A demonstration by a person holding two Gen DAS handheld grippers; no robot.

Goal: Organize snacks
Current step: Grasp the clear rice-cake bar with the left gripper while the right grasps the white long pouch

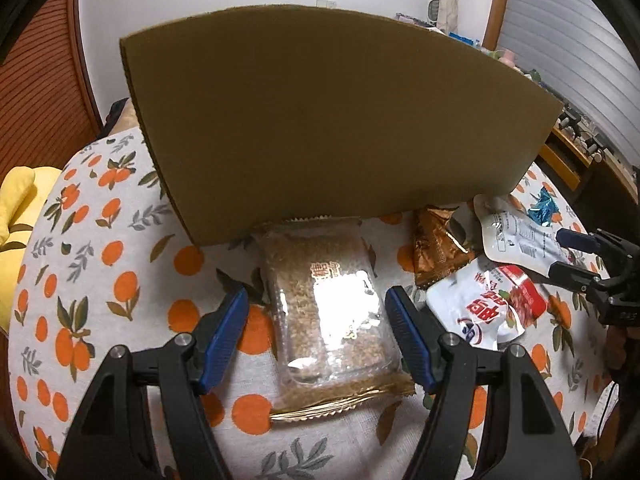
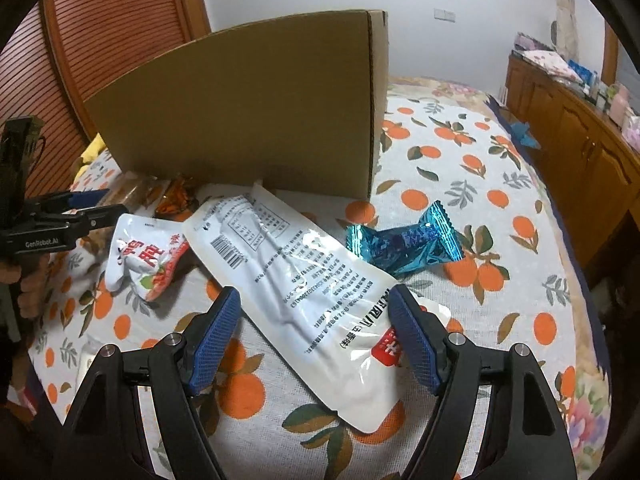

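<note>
A clear packet of brown crumbly snack point(image 1: 328, 300) lies on the orange-print cloth, between the blue pads of my left gripper point(image 1: 318, 320), which straddle it without touching. My right gripper point(image 2: 316, 320) stands open over a long white pouch point(image 2: 304, 280) printed with black text and a barcode; its right pad is at the pouch's edge. A tall cardboard box point(image 1: 320, 120) point(image 2: 248, 120) rises just behind both packets. A white-and-red pouch point(image 1: 488, 304) point(image 2: 148, 260), a brown wrapper point(image 1: 436, 248) point(image 2: 176, 200) and a shiny blue candy point(image 2: 404, 244) point(image 1: 542, 208) lie nearby.
The orange-print cloth point(image 2: 460, 152) covers a bed. A wooden cabinet point(image 2: 580, 152) with clutter runs along the right. A slatted wooden door point(image 2: 120, 40) stands at the left, a yellow cushion point(image 1: 20, 220) beside the bed. A hand point(image 2: 24, 276) holds the left gripper.
</note>
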